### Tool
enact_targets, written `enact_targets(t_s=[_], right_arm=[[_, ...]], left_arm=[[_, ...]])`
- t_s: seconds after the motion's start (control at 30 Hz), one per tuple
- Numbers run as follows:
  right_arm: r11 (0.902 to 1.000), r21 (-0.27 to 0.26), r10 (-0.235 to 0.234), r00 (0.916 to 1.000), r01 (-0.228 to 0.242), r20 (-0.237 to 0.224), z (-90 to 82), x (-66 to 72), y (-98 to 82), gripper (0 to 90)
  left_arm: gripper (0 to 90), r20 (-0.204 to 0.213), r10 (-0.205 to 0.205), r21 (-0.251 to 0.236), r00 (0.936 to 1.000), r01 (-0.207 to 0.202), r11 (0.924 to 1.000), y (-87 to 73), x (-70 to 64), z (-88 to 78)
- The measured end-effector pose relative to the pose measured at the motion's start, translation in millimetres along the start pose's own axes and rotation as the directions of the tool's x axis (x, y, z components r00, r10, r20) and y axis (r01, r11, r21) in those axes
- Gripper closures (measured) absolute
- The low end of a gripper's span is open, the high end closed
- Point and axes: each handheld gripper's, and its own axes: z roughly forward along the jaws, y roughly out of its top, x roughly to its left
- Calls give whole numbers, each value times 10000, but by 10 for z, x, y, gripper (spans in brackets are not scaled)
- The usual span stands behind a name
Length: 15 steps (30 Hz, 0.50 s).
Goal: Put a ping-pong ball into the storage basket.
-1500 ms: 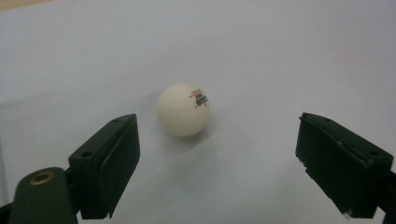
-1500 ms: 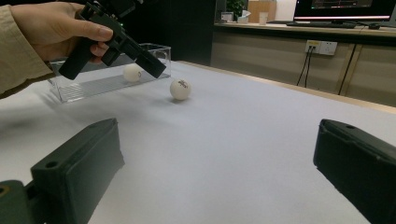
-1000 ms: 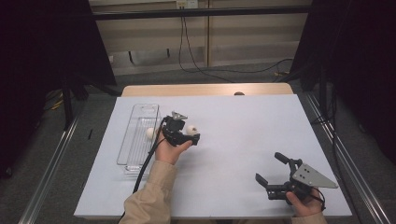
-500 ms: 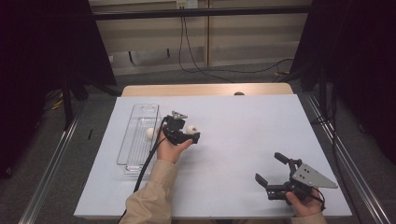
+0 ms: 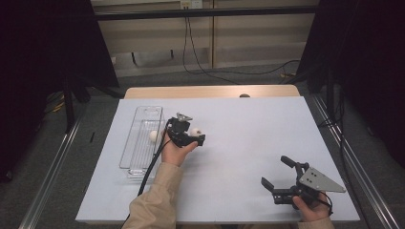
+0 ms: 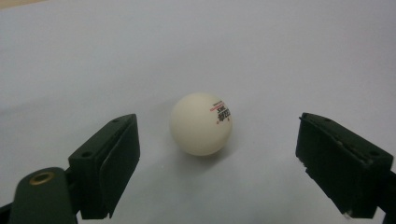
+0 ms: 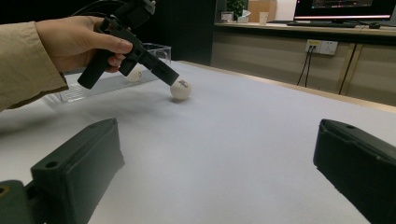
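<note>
A white ping-pong ball with small printed lettering rests on the white table sheet. My left gripper is open, one black jaw on each side of the ball and neither touching it. From above, the left gripper reaches the same ball just right of the clear tray. A second white ball lies inside that tray. My right gripper stands open and empty near the front right of the table. Its own view shows the right gripper facing the ball and the other hand's gripper.
The white sheet covers most of the table, with a wooden strip along the far edge. Cables run across the floor behind. A bench with a monitor stands beyond the table in the right gripper view.
</note>
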Motion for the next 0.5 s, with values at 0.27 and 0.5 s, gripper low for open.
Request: enact_targets(t_s=[0.27, 0.5], right_arm=[[10000, -9, -6, 10000, 6, 7, 1, 1, 0, 4], [10000, -1, -7, 10000, 7, -4, 1, -1, -1, 4]], left_arm=[[138, -39, 36, 64, 10000, -36, 10000, 3, 18, 30], [138, -76, 55, 89, 10000, -54, 9999, 5, 29, 46]])
